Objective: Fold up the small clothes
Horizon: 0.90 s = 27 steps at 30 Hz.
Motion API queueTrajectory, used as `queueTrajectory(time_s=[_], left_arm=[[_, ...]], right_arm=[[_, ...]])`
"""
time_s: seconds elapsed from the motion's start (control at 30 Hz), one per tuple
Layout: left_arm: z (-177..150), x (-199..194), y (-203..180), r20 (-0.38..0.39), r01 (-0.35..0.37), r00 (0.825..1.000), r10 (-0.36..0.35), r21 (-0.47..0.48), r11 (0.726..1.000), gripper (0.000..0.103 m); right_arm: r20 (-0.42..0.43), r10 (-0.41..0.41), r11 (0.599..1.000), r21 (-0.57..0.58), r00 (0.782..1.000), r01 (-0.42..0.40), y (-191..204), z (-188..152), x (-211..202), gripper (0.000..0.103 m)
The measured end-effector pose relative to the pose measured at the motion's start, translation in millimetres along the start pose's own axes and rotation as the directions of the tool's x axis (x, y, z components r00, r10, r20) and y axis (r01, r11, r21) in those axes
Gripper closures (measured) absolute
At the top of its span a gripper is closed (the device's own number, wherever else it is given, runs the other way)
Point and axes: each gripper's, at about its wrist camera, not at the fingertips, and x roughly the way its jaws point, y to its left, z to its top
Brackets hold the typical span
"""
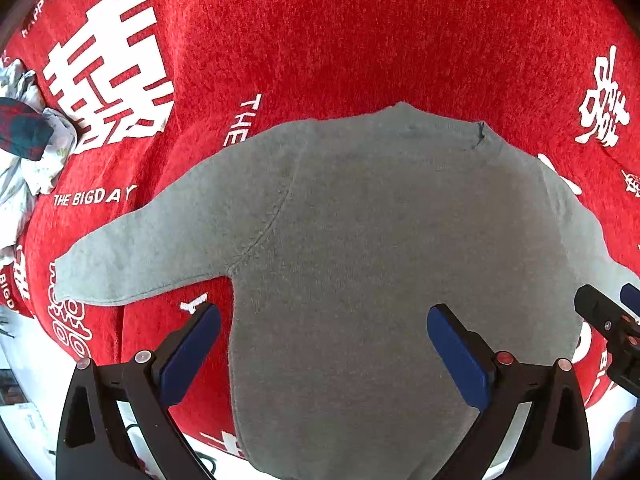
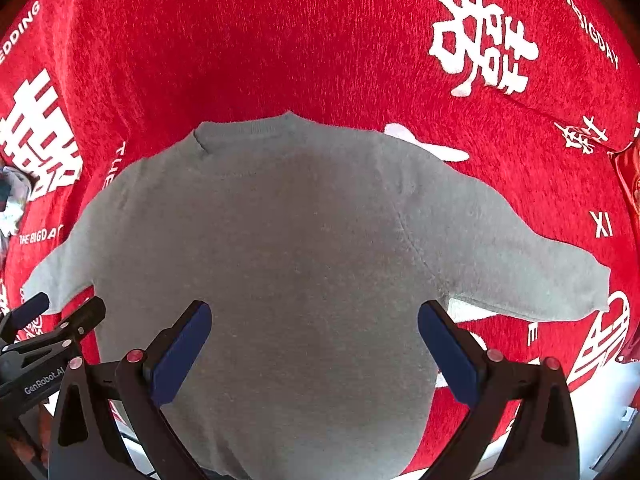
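Observation:
A small grey sweater lies flat on a red cloth, collar at the far side, both sleeves spread out sideways. It also shows in the right wrist view. My left gripper is open and empty above the sweater's lower left part, its left finger over the red cloth. My right gripper is open and empty above the lower right part. Each gripper shows at the edge of the other's view: the right gripper and the left gripper.
The red cloth has white characters and lettering. A crumpled pile of other clothes lies at the far left. The white table edge shows near me beyond the cloth.

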Motion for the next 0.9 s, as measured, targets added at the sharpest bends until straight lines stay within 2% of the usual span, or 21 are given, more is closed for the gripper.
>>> queueTrajectory(time_s=[0.2,0.33,0.53,0.9], left_arm=[[0.2,1.3,1.4,-0.014,0.027,1.000,-0.027,-0.004,1.000,0.000],[0.2,-1.0,0.0,0.014,-0.004,1.000,0.004,0.001,1.000,0.000],[0.1,-1.7,-0.2,0.023,-0.015,1.000,0.015,-0.001,1.000,0.000],[-1.7,1.4,6.6,0.002,0.029,1.000,-0.029,-0.005,1.000,0.000]], right_arm=[[0.001,0.001,1.000,-0.002,1.000,-0.001,0.7,0.0,-0.7,0.000],[0.000,0.000,1.000,-0.004,1.000,0.000,1.5,-0.5,-0.9,0.000],[-0.001,-0.002,1.000,-0.003,1.000,0.002,4.8,-0.5,-1.0,0.000],[-0.002,-0.003,1.000,-0.006,1.000,0.003,7.7,-1.4,-0.5,0.000]])
